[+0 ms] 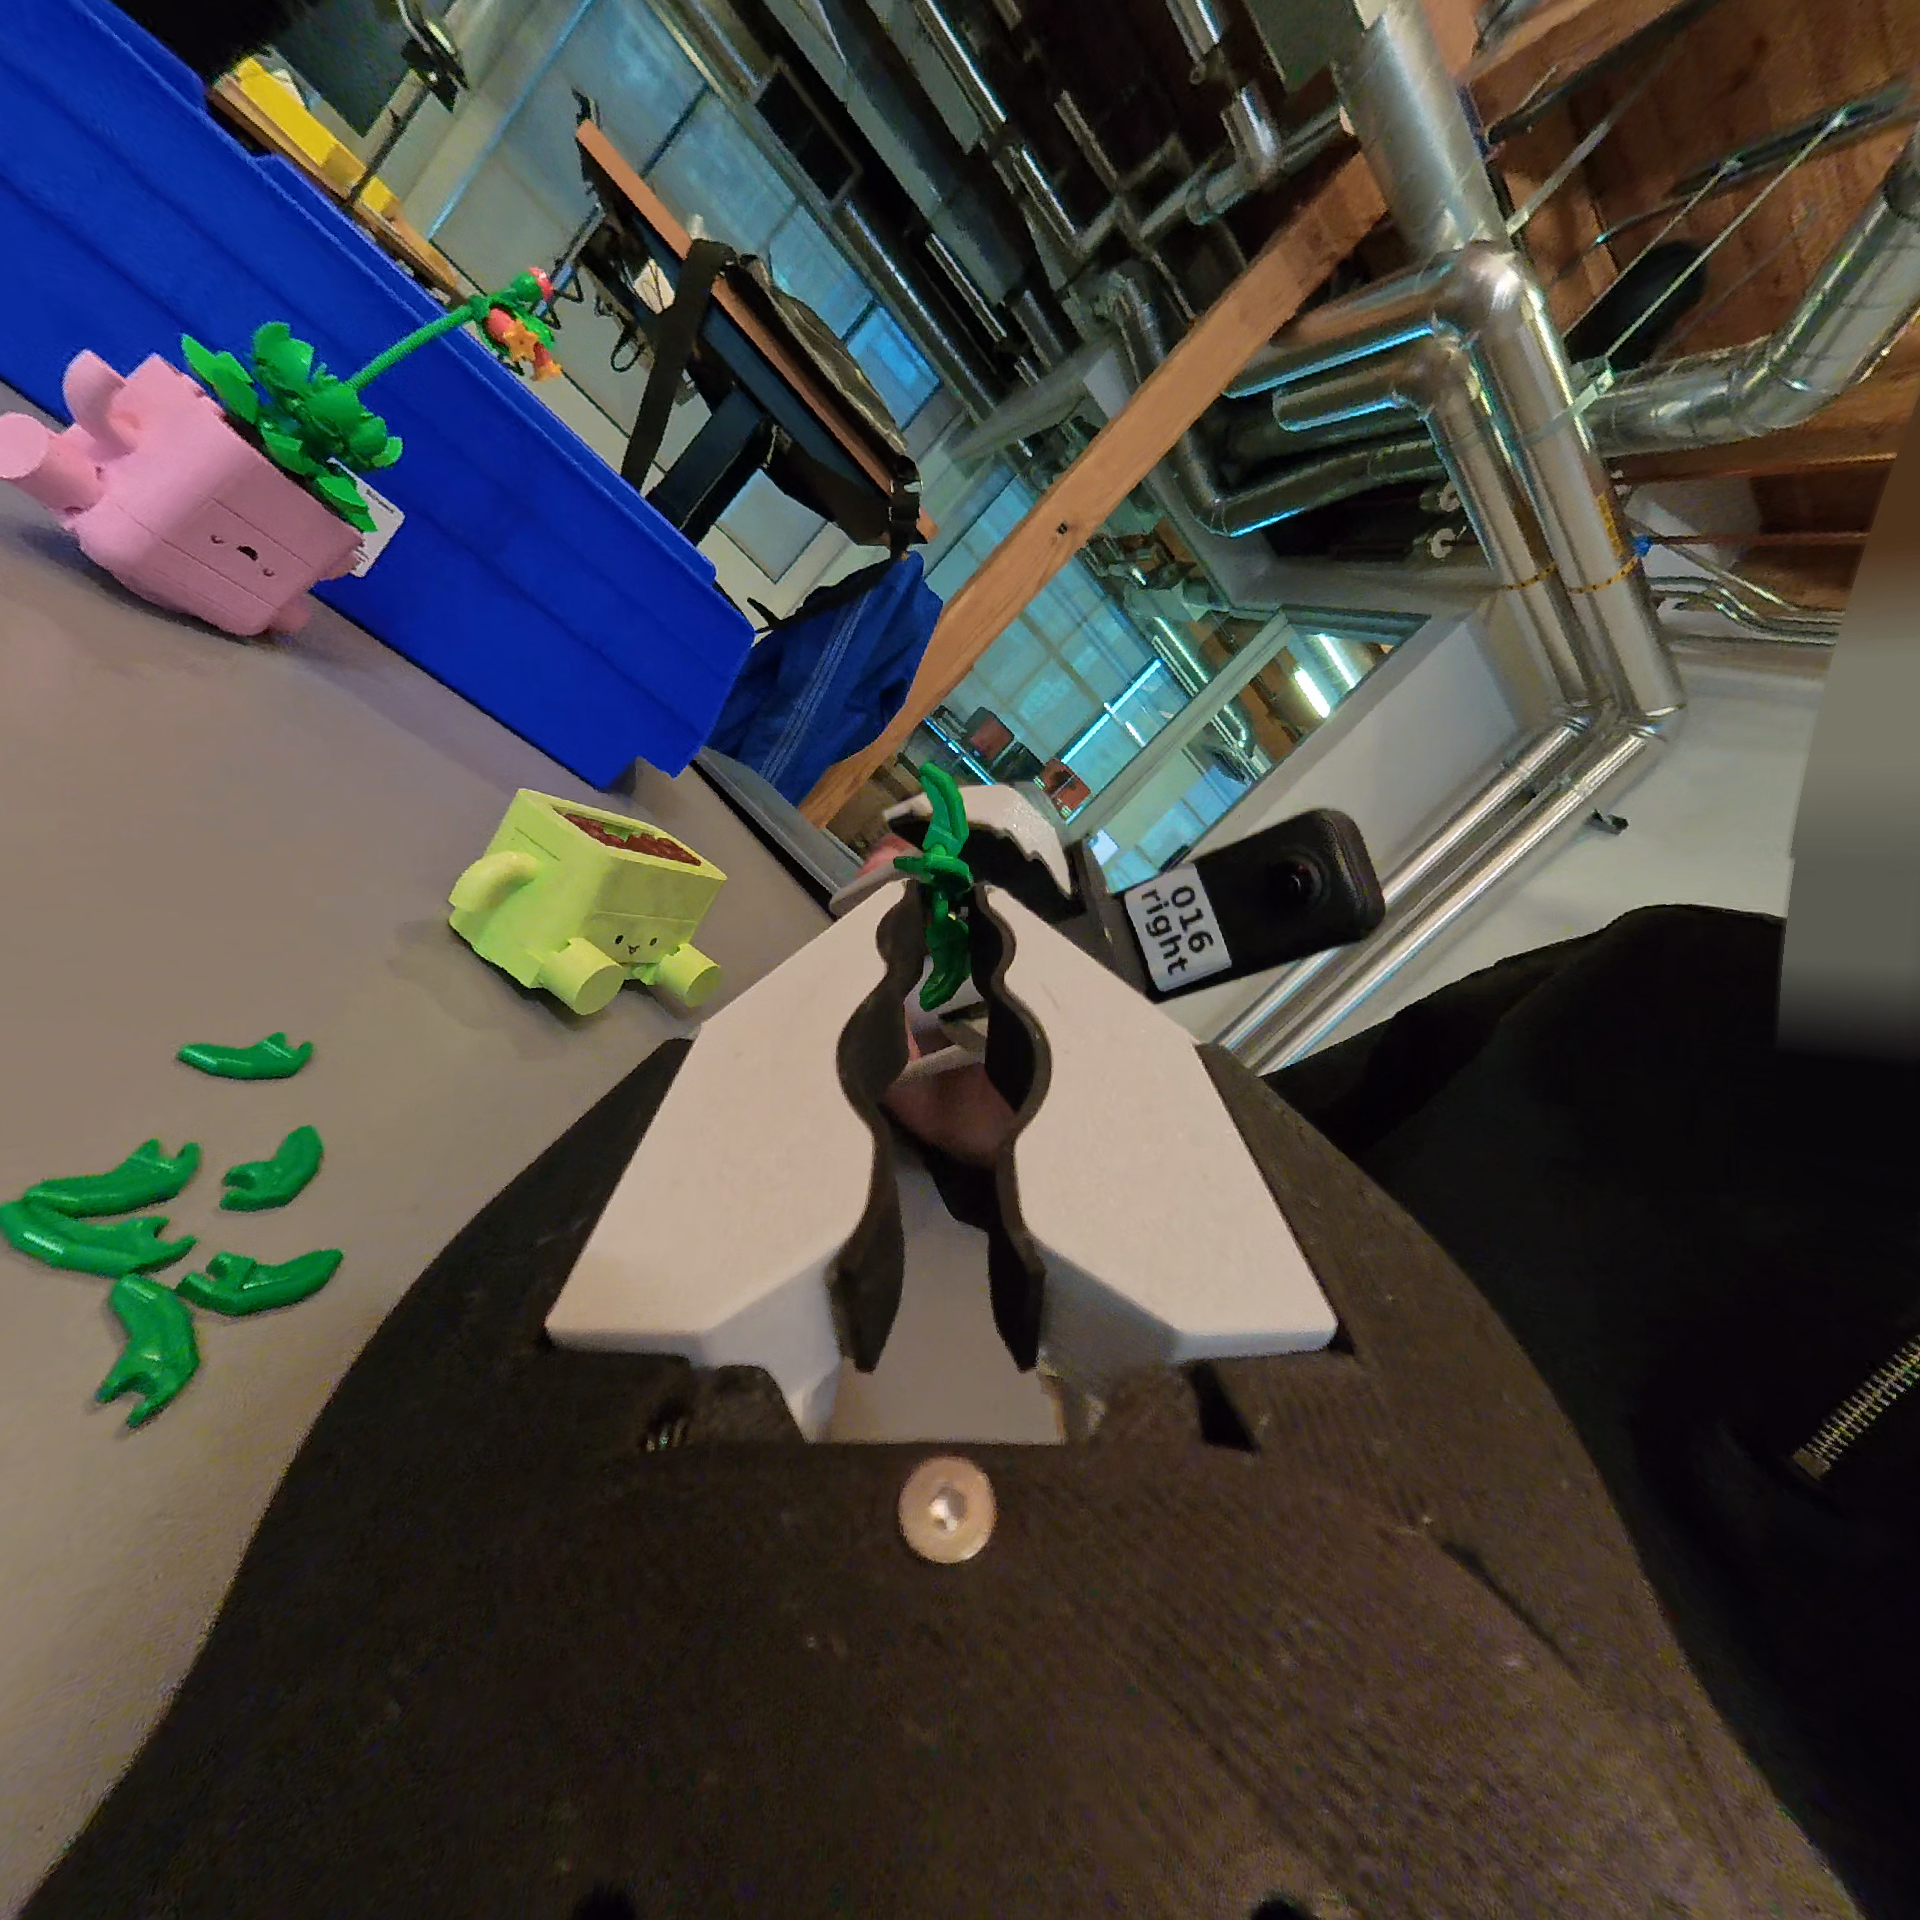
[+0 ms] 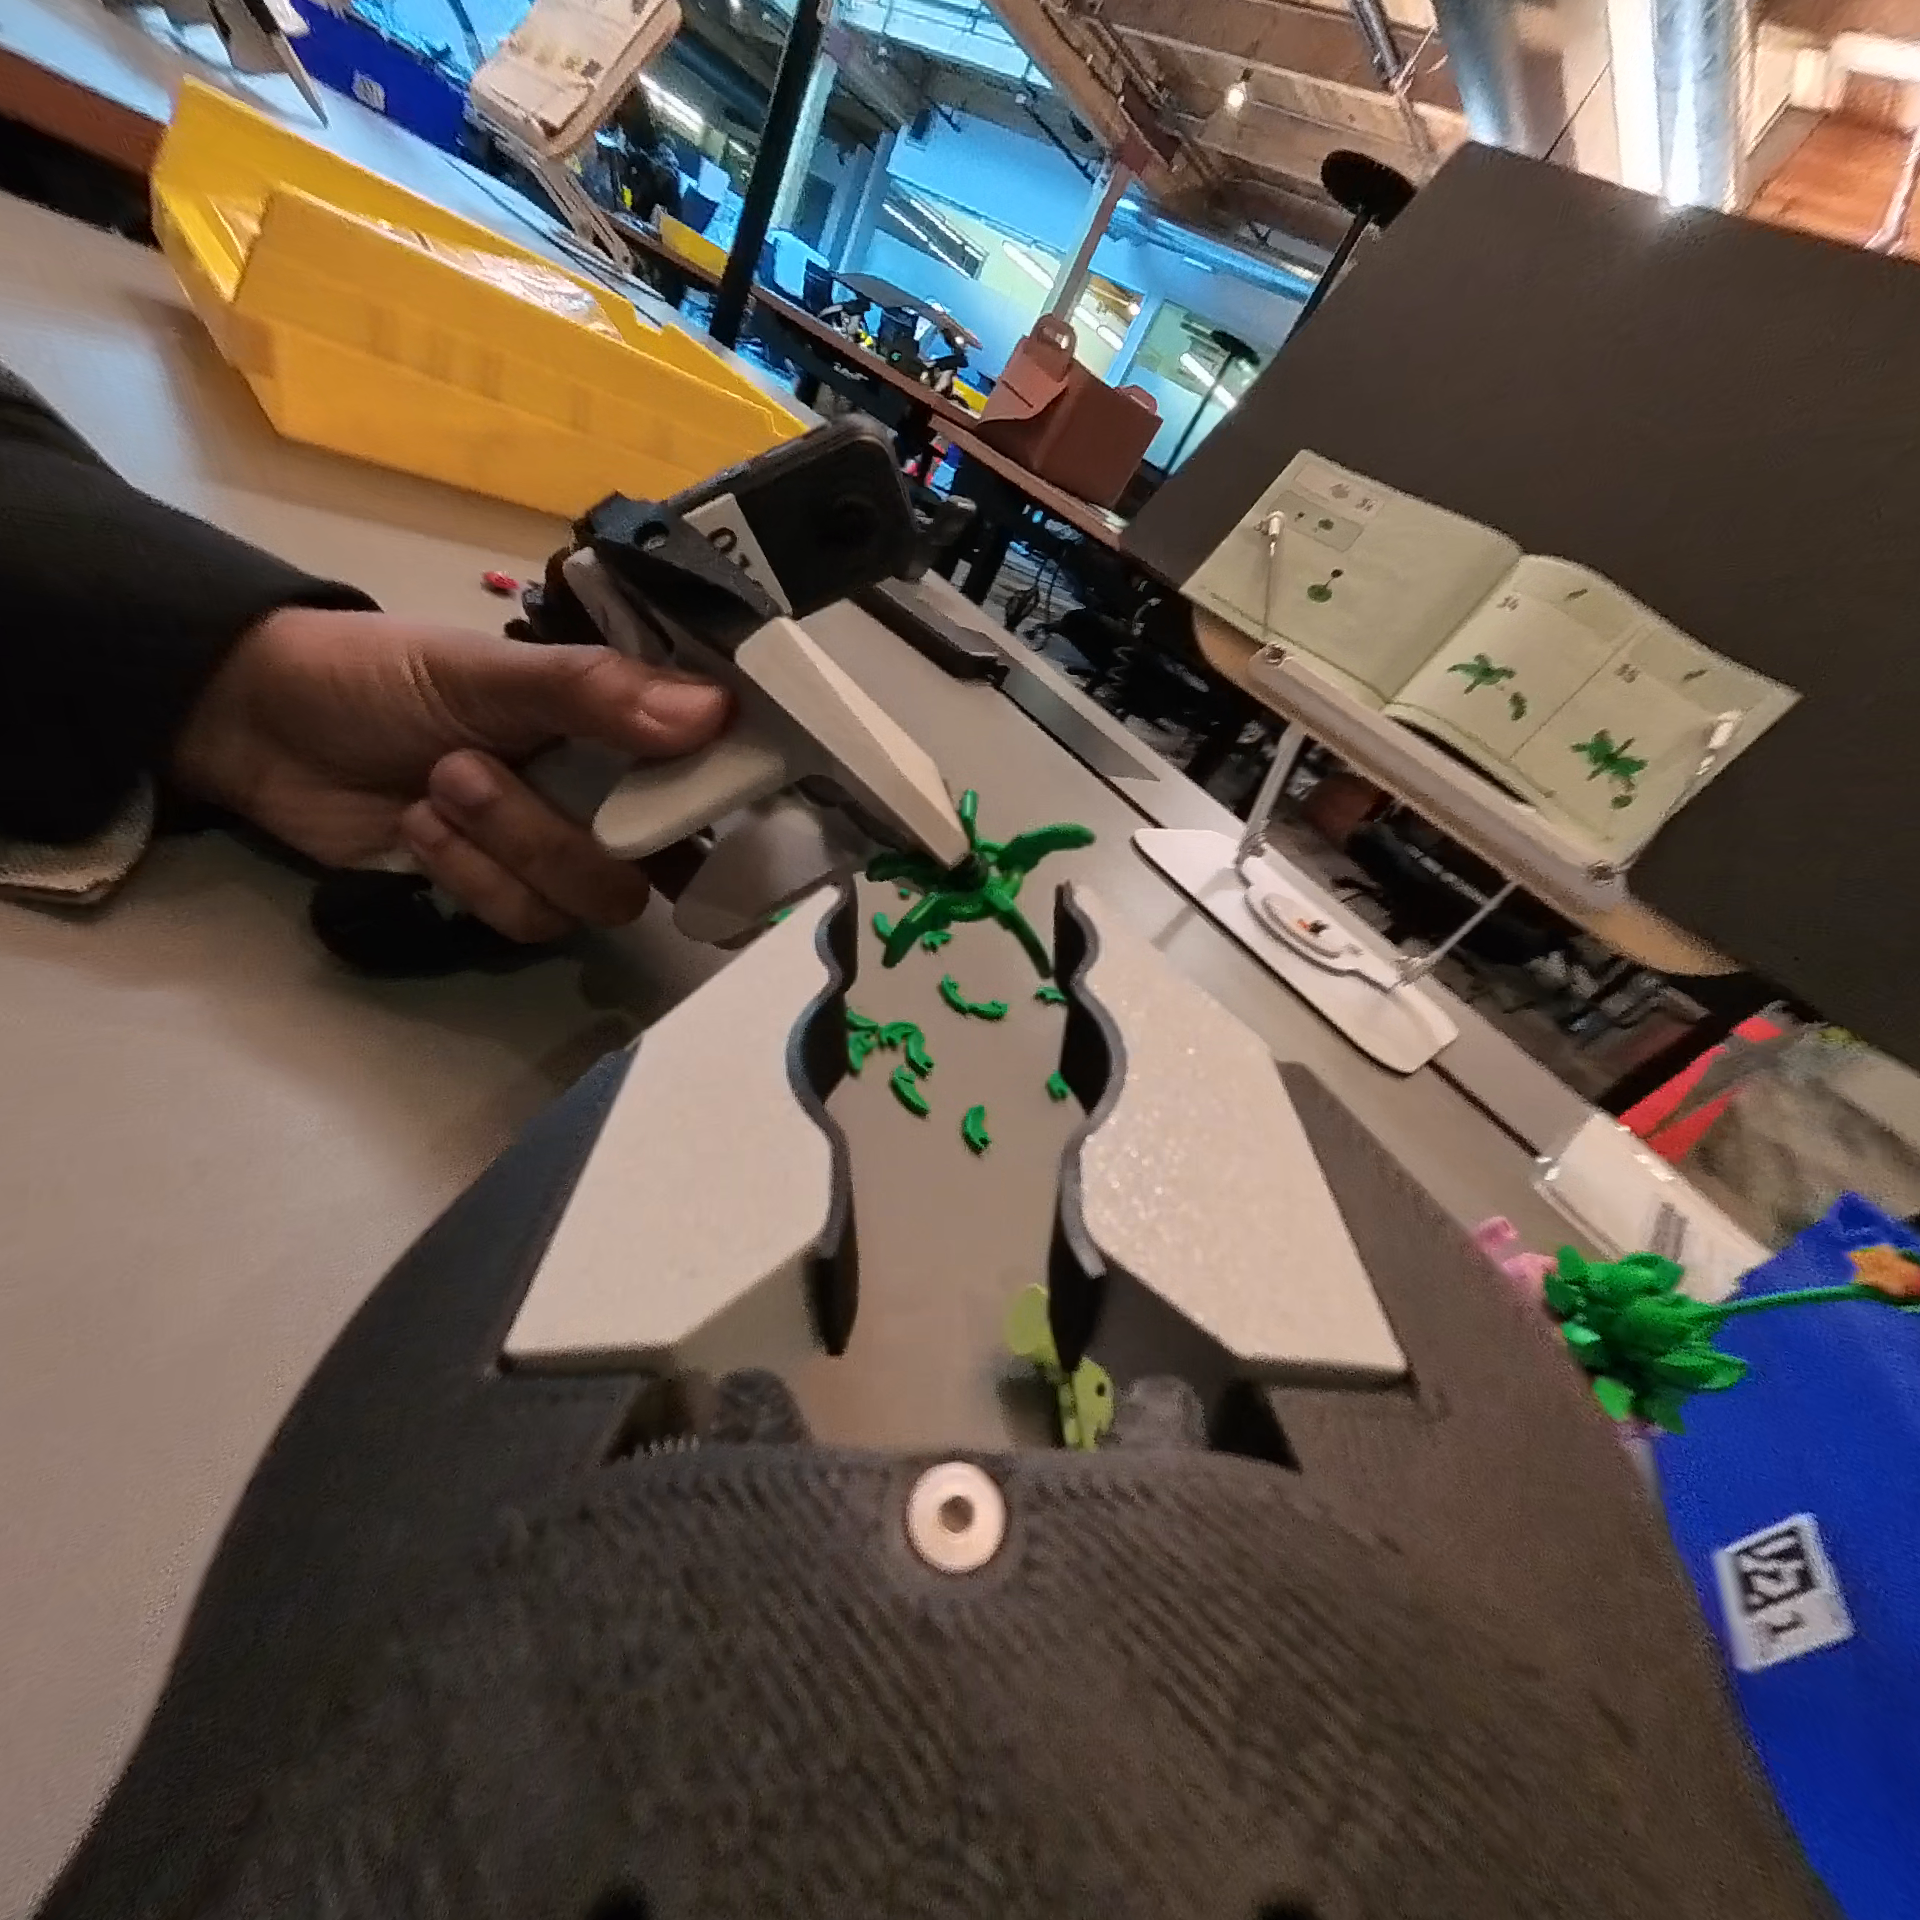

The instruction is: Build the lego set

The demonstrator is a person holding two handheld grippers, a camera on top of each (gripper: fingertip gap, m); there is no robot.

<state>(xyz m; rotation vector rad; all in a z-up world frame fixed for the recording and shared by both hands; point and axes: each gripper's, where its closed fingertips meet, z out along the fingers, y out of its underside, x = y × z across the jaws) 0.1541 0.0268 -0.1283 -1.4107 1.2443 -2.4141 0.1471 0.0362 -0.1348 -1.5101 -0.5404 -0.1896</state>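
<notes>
We see the left hand-held gripper [image 1: 940, 914] clamped on a green leaf cluster [image 2: 971, 883], held above the bench [image 1: 260, 831]. The right hand-held gripper [image 2: 956, 935] faces it w/ fingers apart, nothing between them. Loose green leaf pieces [image 1: 156, 1236] lie scattered on the bench. Nearby, a lime-green pot figure [image 1: 587, 899] holds dark red-brown filling; a pink pot figure [image 1: 197, 520], tipped over, carries green foliage & a flowering stem. Behind it: blue bin [image 1: 468, 499], contents hidden. Yellow bin [image 2: 447, 343] farther off, contents unclear. An open instruction booklet [image 2: 1486, 665] rests on a stand.
</notes>
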